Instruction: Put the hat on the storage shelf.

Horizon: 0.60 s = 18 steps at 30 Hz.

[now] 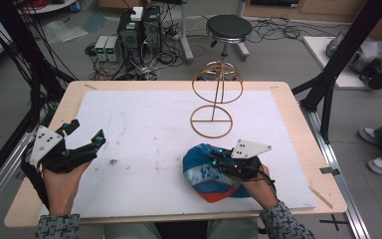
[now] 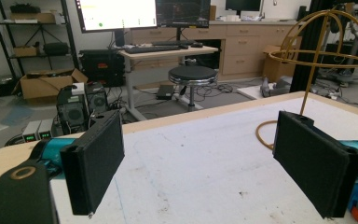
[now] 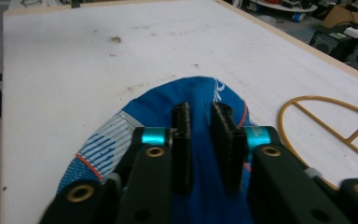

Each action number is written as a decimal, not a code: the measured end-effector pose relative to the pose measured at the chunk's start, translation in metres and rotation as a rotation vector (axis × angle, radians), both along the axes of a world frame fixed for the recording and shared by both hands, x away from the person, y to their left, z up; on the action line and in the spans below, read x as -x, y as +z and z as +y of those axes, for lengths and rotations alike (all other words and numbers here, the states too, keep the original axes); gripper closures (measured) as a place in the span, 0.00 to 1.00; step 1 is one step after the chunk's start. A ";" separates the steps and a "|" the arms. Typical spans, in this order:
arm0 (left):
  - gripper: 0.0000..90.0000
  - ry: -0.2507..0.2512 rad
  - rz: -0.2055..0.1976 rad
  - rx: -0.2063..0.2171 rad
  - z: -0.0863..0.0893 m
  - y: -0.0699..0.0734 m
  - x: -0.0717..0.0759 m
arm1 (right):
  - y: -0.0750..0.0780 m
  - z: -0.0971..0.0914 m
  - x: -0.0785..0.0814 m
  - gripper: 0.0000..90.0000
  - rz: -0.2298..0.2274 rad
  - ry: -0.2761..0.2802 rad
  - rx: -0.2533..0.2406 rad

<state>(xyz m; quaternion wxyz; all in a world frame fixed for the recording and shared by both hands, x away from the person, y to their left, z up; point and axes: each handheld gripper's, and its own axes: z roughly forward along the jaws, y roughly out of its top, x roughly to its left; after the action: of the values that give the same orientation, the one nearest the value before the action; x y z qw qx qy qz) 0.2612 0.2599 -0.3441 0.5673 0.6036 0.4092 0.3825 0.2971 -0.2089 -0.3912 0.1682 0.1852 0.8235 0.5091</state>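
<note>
A blue cap [image 1: 199, 172] with white and orange patches lies crumpled on the white mat near the table's front right. My right gripper [image 1: 214, 158] rests on top of it. In the right gripper view its jaws [image 3: 200, 109] stand close together with a fold of the cap's blue fabric [image 3: 121, 126] pinched between them. A gold wire hat stand [image 1: 218, 89] rises upright behind the cap, its ring base [image 3: 326, 116] just right of the jaws. My left gripper [image 1: 86, 132] hovers at the mat's left edge, open, with nothing between its fingers [image 2: 98, 163].
A white mat [image 1: 144, 114] covers most of the wooden table [image 1: 298, 124]. A small dark speck [image 1: 113, 162] marks the mat left of the cap. Behind the table are a black stool [image 1: 229, 27], computer boxes [image 1: 139, 30] and cables. A person's shoes [image 1: 378, 149] show at right.
</note>
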 end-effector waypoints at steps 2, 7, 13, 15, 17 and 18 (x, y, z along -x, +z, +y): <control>0.19 0.000 -0.001 -0.002 0.000 0.000 0.000 | 0.001 -0.001 0.000 0.94 -0.006 -0.003 -0.005; 0.19 0.000 -0.004 0.001 0.001 0.001 0.001 | 0.006 -0.006 0.003 0.99 -0.020 -0.017 -0.032; 0.19 0.004 -0.006 0.001 0.002 0.002 0.002 | 0.013 -0.013 0.003 0.99 -0.044 -0.037 -0.082; 0.19 0.006 -0.008 0.002 0.003 0.002 0.002 | 0.016 -0.017 0.005 0.99 -0.055 -0.041 -0.114; 0.19 0.006 -0.009 0.004 0.003 0.002 0.002 | 0.017 -0.018 0.005 0.99 -0.062 -0.044 -0.116; 0.19 0.006 -0.009 0.007 0.003 0.002 0.002 | 0.018 -0.018 0.006 0.99 -0.062 -0.049 -0.124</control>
<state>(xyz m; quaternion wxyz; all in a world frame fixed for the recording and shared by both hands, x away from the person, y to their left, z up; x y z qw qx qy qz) 0.2592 0.2630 -0.3417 0.5701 0.5988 0.4096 0.3854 0.2908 -0.2270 -0.3731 0.1944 0.1995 0.7800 0.5603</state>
